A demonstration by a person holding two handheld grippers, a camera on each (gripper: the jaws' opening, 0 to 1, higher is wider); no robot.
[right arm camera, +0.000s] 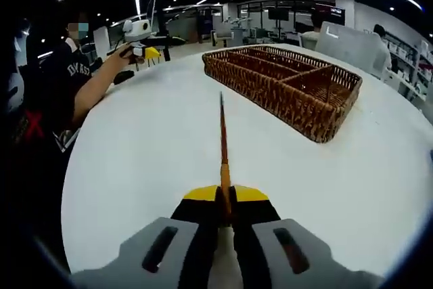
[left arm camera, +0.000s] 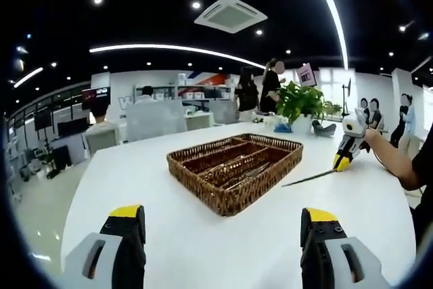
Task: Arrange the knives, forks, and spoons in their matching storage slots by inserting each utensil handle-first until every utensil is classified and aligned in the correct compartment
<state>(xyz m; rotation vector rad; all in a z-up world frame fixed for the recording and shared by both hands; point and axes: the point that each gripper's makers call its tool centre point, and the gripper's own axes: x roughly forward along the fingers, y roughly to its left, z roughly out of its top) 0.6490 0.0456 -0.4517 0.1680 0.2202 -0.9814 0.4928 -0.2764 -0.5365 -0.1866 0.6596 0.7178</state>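
Right gripper view: the right gripper [right arm camera: 225, 197] is pinched tight on a long thin utensil [right arm camera: 222, 147], which points out over the white table [right arm camera: 135, 167] toward the wicker tray [right arm camera: 284, 79], not yet in a slot. I can't tell knife from fork. Over in the left gripper view, the left gripper [left arm camera: 223, 228] hangs spread wide, holding nothing, with the tray near ahead and some utensils already lying in its compartments. More sorting looks likely.
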